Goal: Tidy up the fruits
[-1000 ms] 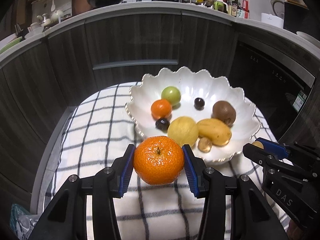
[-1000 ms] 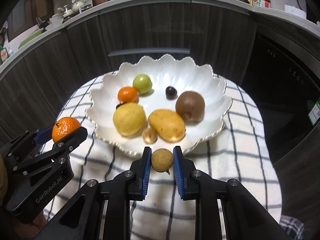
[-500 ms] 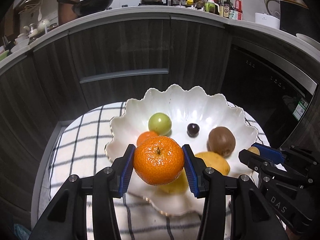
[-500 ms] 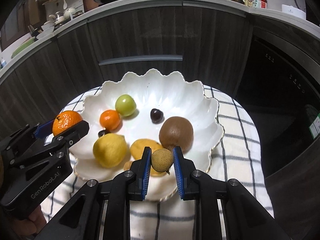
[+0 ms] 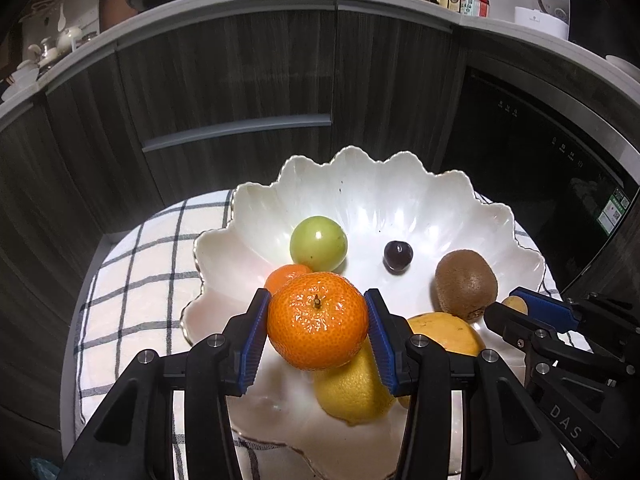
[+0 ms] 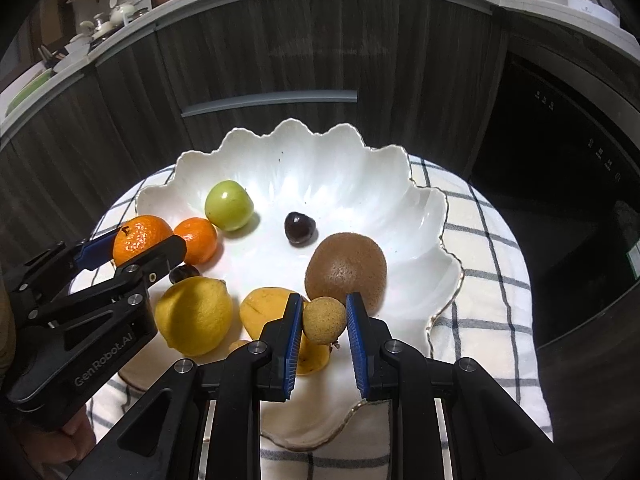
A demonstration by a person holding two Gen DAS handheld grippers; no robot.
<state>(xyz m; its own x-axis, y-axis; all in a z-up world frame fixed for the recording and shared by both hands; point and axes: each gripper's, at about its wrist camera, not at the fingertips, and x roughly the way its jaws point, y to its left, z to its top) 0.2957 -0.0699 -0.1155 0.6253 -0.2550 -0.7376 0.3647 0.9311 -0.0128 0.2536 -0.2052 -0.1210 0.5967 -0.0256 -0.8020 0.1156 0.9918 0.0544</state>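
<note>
Left claw (image 5: 318,326) grips a mandarin (image 5: 318,320), right claw (image 6: 323,322) a small tan fruit (image 6: 324,320); the white bowl (image 6: 352,184) lies directly beneath both, bare floor just ahead.

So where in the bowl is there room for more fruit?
The back of the white bowl is bare, behind the green fruit and cherry. The front is crowded: lemon, mango and kiwi sit close together.

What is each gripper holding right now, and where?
Left gripper pinches the mandarin across its sides; right gripper pinches the small tan fruit likewise.
</note>
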